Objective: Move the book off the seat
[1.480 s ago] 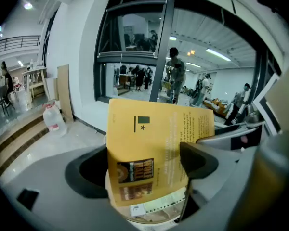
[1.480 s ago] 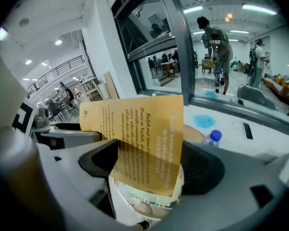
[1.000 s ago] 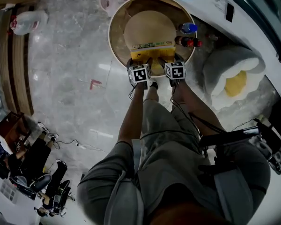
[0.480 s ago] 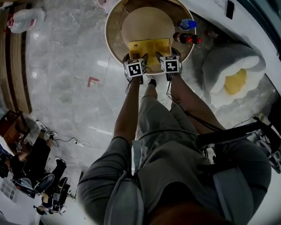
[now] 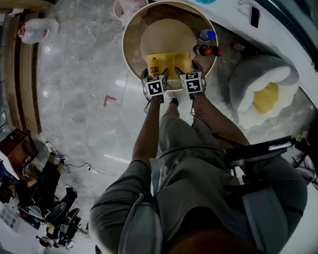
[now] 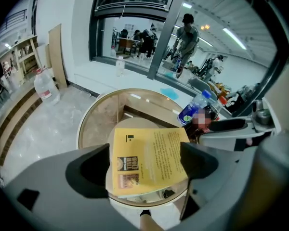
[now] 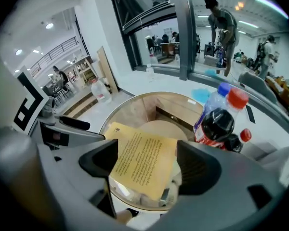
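Observation:
A yellow book (image 5: 170,65) lies cover up over the near part of a round beige seat (image 5: 167,36) inside a wooden-rimmed round frame (image 5: 131,46). Its near edge overhangs the rim. My left gripper (image 5: 155,73) is at the book's left near corner and my right gripper (image 5: 192,69) at its right near corner. In the left gripper view the book (image 6: 147,160) fills the gap of the wide-open left gripper (image 6: 144,166). The right gripper view shows the book (image 7: 142,165) in the same way inside the open right gripper (image 7: 147,166). Whether either one touches the book I cannot tell.
A cola bottle (image 5: 208,51) and a blue-capped bottle (image 5: 206,35) stand at the frame's right side. A white and yellow cushion (image 5: 265,86) lies on the floor to the right. A pink object (image 5: 131,1) sits beyond the frame, and a water jug (image 5: 34,28) stands far left.
One second ago the book stood tilted between the grippers with its edge showing. It now lies flat, cover up. Both grippers have moved slightly forward.

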`<state>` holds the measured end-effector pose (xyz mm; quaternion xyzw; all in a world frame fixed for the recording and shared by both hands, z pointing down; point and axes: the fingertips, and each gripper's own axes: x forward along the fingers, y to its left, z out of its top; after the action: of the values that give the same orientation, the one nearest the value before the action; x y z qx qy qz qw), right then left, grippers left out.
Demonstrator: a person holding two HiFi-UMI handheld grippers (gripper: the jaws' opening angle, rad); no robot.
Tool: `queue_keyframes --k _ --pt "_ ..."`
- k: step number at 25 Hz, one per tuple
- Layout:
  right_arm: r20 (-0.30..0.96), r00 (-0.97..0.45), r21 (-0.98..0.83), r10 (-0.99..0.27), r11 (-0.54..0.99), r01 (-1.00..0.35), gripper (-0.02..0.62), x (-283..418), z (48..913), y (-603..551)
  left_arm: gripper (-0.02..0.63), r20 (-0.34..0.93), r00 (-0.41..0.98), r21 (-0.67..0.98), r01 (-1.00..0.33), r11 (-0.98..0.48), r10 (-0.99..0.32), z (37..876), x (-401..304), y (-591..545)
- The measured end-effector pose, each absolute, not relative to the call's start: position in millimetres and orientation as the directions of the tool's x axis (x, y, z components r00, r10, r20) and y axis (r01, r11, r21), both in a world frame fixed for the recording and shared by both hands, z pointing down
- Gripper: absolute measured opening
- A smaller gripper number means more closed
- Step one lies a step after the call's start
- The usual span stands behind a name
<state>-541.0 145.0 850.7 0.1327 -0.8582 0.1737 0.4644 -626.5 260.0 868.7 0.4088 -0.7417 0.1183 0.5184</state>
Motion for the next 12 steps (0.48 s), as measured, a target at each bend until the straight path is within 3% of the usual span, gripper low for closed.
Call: queue_keyframes --k 6,12 --pt "0.780 -0.610 -0.179 -0.139 0.884 -0.431 0.385 -558.0 789.0 111.0 0.468 0.785 -0.249 0.217 -0.747 0.628 -0.567 794.8 -651.6 239.4" --pt "0.671 -0.719 -0.200 -0.181 0.890 -0.411 0.383 -598.0 670.9 89.9 0.468 0.645 -0.424 0.181 -0.724 0.666 -0.636 664.5 -700.2 225.8"
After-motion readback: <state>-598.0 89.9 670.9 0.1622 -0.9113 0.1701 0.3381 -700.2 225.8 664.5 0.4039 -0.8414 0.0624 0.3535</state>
